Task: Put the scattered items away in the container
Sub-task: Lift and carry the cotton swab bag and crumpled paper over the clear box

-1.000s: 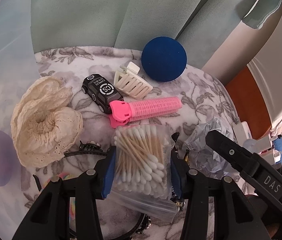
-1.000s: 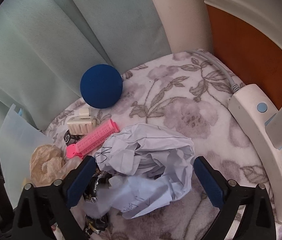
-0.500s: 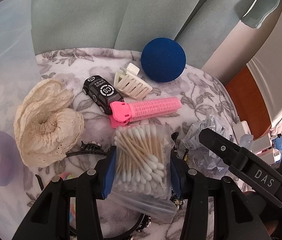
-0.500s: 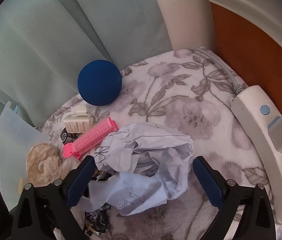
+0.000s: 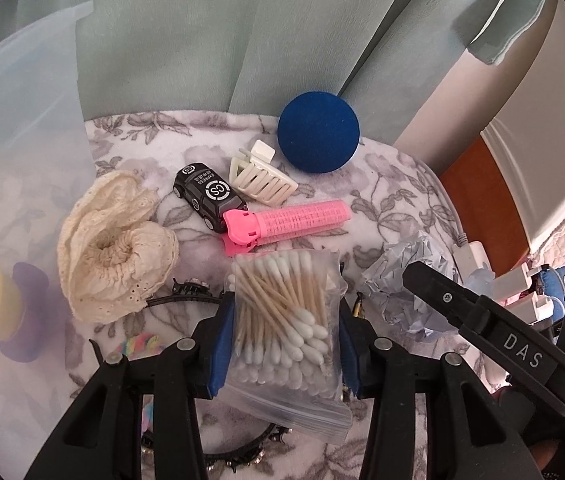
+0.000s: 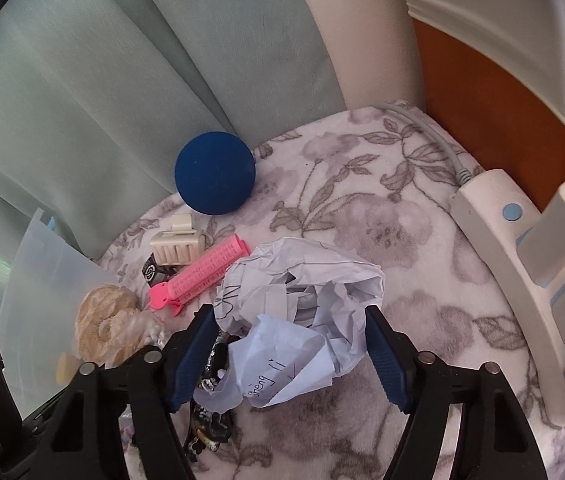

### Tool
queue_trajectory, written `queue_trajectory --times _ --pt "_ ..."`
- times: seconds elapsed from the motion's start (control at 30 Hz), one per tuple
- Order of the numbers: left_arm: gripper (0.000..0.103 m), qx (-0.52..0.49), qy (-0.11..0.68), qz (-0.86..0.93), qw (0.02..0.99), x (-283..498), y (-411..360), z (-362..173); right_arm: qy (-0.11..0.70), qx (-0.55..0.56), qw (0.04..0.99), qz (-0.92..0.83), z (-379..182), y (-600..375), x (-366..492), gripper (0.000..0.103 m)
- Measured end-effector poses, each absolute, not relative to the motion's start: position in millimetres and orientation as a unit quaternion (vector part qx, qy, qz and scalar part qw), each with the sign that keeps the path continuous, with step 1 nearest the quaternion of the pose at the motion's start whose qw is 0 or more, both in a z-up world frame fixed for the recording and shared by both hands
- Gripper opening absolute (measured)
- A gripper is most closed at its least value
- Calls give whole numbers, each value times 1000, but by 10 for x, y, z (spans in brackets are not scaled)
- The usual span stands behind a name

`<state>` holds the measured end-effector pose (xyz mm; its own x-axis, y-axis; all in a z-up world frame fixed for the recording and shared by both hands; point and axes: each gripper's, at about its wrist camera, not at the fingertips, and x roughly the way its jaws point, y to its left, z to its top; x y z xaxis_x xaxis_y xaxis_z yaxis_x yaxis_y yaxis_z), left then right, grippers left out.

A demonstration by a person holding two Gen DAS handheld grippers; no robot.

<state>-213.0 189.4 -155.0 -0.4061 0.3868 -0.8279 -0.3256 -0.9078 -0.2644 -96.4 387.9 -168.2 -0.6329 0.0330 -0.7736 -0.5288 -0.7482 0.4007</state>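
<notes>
My left gripper [image 5: 284, 308] is shut on a clear zip bag of cotton swabs [image 5: 282, 320], blue pads against both of its sides. My right gripper [image 6: 288, 320] straddles a ball of crumpled paper [image 6: 302, 288]; its jaws are closing and the pads press into the paper's edges. Scattered on the floral cloth are a blue ball [image 5: 318, 132], a cream hair claw [image 5: 262, 178], a black toy car [image 5: 208, 196], a pink roller clip [image 5: 290, 220] and a cream lace scrunchie [image 5: 114, 248]. A translucent container [image 5: 22, 120] stands at the left.
A white power strip [image 6: 494, 240] with its cable runs along the right edge. Green curtains hang behind the cloth. Black hair clips [image 5: 186, 292], a rainbow band [image 5: 138, 344] and a studded headband [image 5: 242, 452] lie near the left gripper. An orange wooden panel [image 6: 482, 80] is at far right.
The right gripper's jaws have drawn in from wide apart onto the crumpled paper, which now looks narrower. The left gripper still holds the swab bag in the same place.
</notes>
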Motion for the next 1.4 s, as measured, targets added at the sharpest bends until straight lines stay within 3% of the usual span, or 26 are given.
queue_trajectory --times 0.33,0.7,1.1,1.4 --pt "47 -478 -37 848 223 -1926 1837 -1192 313 -360 166 863 -1241 3759 -673 76" --pt "47 -409 -54 878 244 -1456 1607 -376 293 -292 158 896 -437 3386 -180 76" --pt "47 -327 -78 907 253 -961 1150 384 260 -219 134 931 344 2857 165 76" --pt "47 -287 -103 920 245 -781 745 668 222 -186 107 951 724 2418 238 76"
